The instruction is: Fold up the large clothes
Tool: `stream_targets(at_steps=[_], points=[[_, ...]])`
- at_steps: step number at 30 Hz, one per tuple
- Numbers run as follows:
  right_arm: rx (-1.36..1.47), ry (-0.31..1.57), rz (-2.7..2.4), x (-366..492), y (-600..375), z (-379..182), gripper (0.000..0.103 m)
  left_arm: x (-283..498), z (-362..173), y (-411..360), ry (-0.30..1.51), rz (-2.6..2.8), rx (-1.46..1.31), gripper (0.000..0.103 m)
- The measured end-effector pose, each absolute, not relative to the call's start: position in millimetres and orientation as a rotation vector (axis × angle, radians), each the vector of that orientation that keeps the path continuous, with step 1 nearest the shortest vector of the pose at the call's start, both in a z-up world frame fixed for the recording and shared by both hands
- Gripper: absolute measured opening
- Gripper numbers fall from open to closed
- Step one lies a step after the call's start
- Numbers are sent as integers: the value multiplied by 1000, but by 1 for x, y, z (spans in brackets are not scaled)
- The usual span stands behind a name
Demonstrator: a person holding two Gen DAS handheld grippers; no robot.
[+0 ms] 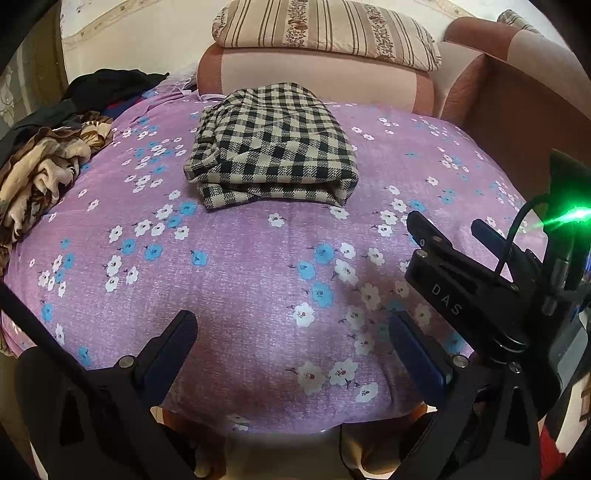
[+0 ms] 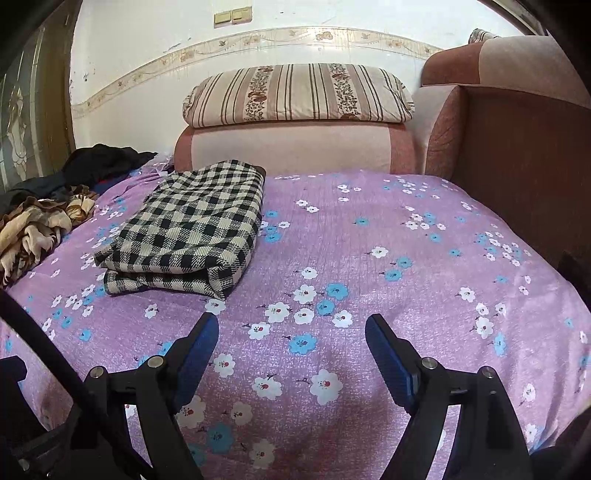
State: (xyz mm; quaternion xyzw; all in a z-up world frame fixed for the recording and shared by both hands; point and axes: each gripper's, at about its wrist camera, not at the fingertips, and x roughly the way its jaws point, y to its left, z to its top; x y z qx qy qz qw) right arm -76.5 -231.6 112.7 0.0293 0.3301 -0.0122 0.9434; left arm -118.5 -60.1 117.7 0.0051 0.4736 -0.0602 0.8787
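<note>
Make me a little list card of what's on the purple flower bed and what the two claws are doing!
bed cover: purple sheet with white and blue flowers
folded thing: checked cloth, folded into a neat stack
messy pile: unfolded clothes at the bed's left edge
behind bed: striped pillow on a sofa
left claw: open, empty
right claw: open, empty

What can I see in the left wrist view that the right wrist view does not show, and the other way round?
Only the left wrist view shows the right gripper from the side, with a green light by it. Only the right wrist view shows the wall switches and the door at the left. Both show the folded checked cloth on the purple flowered cover, the heap of unfolded clothes, the striped pillow, and open, empty jaws.
</note>
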Motion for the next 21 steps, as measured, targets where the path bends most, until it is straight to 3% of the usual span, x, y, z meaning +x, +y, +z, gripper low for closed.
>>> stream_targets(at_steps=[21], points=[[53,654,-34,-81,-233,117,86,-117,111,-61,1021,-136,-8,103]])
